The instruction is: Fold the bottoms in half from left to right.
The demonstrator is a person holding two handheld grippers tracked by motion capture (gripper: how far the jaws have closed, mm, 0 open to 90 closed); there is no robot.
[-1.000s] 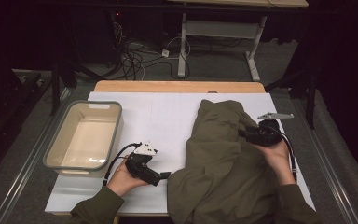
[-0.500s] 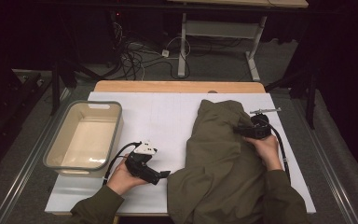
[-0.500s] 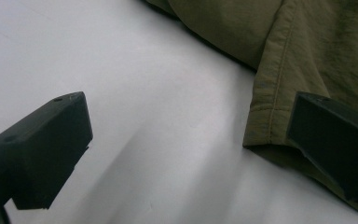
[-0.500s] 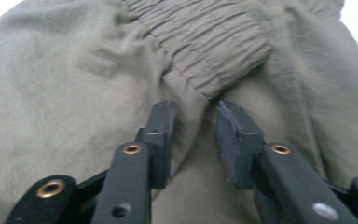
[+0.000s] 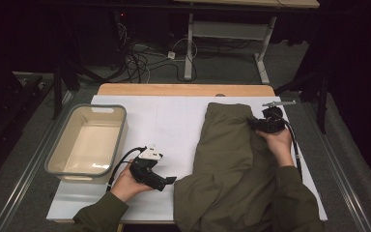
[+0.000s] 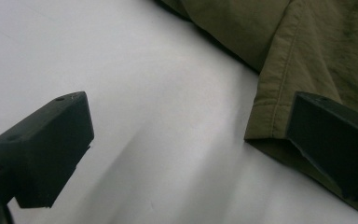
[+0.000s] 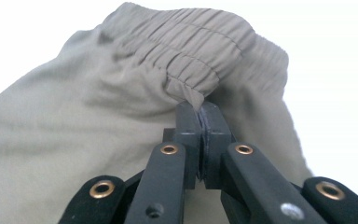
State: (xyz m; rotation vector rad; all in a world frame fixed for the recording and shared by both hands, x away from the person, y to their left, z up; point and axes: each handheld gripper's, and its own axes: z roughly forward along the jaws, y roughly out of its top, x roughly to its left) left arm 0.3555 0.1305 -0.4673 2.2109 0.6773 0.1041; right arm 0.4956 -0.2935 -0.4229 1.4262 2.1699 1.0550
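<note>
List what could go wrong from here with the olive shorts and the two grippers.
1. The right gripper pinches only a small fold of the elastic waistband; a pull might slip it free.
2. The left gripper is open beside the hem, holding nothing, so the shorts could drag or bunch across the white sheet.

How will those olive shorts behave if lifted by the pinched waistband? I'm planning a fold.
Probably floppy: the olive shorts lie in soft creases on the white table cover. The thin fabric looks light. With the right gripper shut on the gathered waistband, the rest would likely hang and drag.
</note>
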